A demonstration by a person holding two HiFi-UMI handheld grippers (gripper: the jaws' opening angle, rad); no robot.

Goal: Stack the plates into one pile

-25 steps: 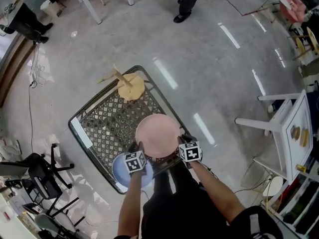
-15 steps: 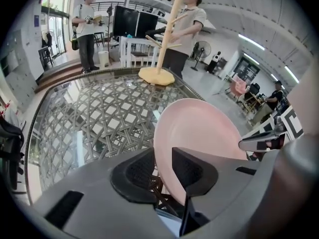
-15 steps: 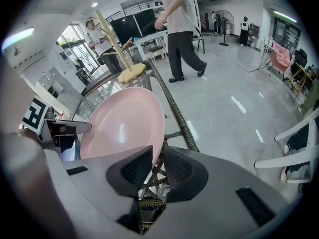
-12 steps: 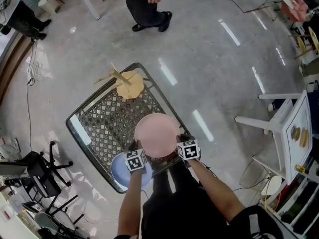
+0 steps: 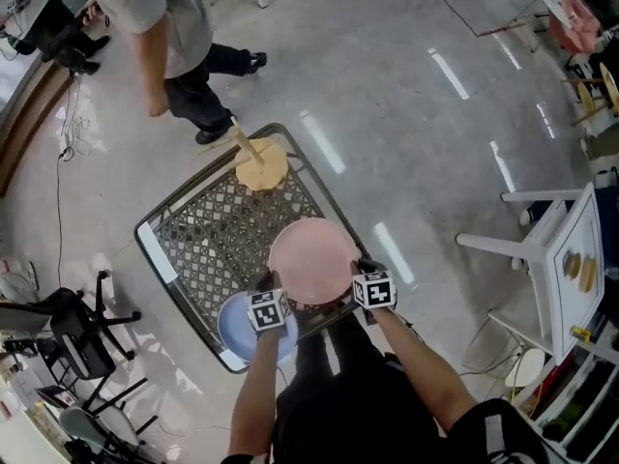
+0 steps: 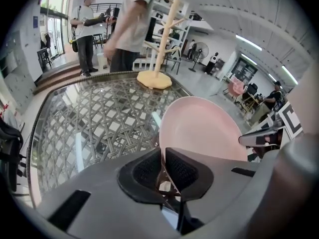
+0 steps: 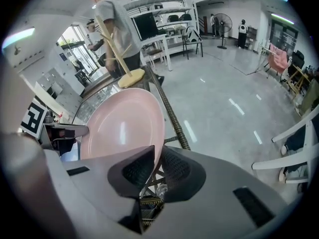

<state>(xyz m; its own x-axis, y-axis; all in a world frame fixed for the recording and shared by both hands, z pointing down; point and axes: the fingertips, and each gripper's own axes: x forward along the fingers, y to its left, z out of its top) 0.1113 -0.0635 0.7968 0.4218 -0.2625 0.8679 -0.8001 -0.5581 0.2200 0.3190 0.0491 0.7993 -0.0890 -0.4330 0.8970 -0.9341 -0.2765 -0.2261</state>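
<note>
A pink plate (image 5: 311, 257) is over the near right part of the glass table (image 5: 193, 222), gripped at opposite rims. My left gripper (image 5: 270, 285) is on its left rim and my right gripper (image 5: 359, 268) on its right rim. In the left gripper view the pink plate (image 6: 199, 131) has its rim between the pads, and the left gripper (image 6: 163, 156) has just been closing onto it. In the right gripper view the pink plate (image 7: 122, 126) is likewise pinched by the right gripper (image 7: 157, 159), whose jaws have also just been closing. A blue plate (image 5: 235, 333) lies at the near edge, partly under my left gripper.
A wooden mug tree (image 5: 260, 162) stands at the table's far corner. A person (image 5: 164, 27) walks close by that corner. A black office chair (image 5: 73, 332) is at the left and a white table (image 5: 571, 259) at the right.
A person has walked from the top of the view to the table's far left corner. Both grippers and the pink plate have stayed nearly in place; the left jaws have closed on the rim.
</note>
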